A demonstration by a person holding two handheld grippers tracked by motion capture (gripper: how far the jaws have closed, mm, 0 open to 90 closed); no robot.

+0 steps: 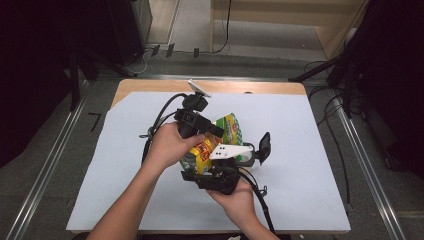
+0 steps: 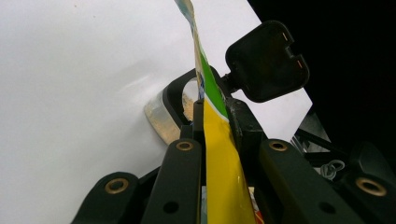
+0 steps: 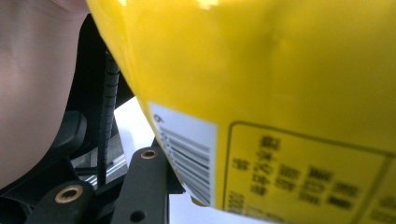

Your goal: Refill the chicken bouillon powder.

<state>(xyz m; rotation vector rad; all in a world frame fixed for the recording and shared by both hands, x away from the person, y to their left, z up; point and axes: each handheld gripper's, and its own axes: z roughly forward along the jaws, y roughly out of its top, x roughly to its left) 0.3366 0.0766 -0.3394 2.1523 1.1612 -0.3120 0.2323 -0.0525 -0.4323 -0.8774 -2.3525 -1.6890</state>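
Both hands are working over the middle of the desk (image 1: pixel 300 200), which is covered w/ a white sheet. Between them a yellow-and-green snack bag (image 1: pixel 227 131) is being held up off the sheet, roughly centre of the desk, its green-checked top pointing away from the person.

Left tongs (image 1: pixel 212 131) are coming in from the left of the high view, gripped by the left hand (image 1: pixel 170 145). In the left gripper view the left tongs (image 2: pixel 212 114) are clamping the bag (image 2: pixel 219 154) edge-on: the thin yellow/green film is standing upright between the two black jaws, pads pressing on it from both sides, so nearly closed and holding the bag.

Right tongs (image 1: pixel 250 152) are sitting under/near side of the bag, held by the right hand (image 1: pixel 235 197), w/ a grey three-cornered plate (image 1: pixel 230 150) on top. One black pad is sticking out to the right of the bag. In the right gripper view the bag's yellow back (image 3: pixel 280 93), w/ barcode (image 3: pixel 189 154) and printed panel, is lying right against the camera; one jaw is showing at the bottom, just beside the barcode. Can't tell whether the right tongs are gripping the bag or just standing around it, partly open.

A black cable (image 1: pixel 260 200) is trailing from the right tongs toward the near desk edge.
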